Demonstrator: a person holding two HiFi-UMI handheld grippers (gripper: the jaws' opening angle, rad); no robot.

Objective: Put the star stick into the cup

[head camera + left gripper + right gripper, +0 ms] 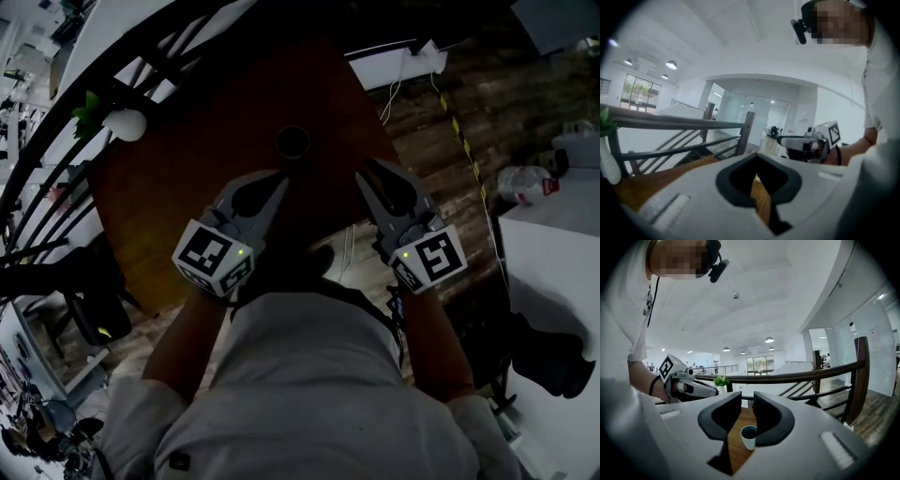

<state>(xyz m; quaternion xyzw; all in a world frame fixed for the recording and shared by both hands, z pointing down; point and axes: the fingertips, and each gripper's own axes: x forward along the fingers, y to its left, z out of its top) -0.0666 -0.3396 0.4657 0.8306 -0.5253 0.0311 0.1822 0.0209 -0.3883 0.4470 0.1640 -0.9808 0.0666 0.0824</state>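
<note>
Below the head camera, a round wooden table [187, 216] fills the dim middle of the picture, with plank floor to its right. Along the table's far left edge curves a dark railing [56, 159] with slanted bars. I am holding both grippers low over the near part of the table, pointing away from me.

The left gripper [279, 178] has its jaws pressed together at the tips. Its own view shows only a strip of tabletop through the slot behind them, and nothing pinched. The right gripper [361, 178] has its jaws a little way apart, a narrow gap, also holding nothing.

Near the railing stands a small white vase [125, 124] with a green sprig. It is well apart from both grippers.

Smaller again is the cup [292, 142]. It stands upright on the table just beyond the two sets of jaw tips and between them. In the right gripper view it sits in line with the gap, white outside and dark inside.

The star stick does not show in any view, so I cannot say where it lies.

My judgement is that the task has not started, since the cup looks empty and neither gripper holds anything. The next move calls for finding the stick, opening a gripper around it and pinching it. Then it can be carried over the cup's mouth.
</note>
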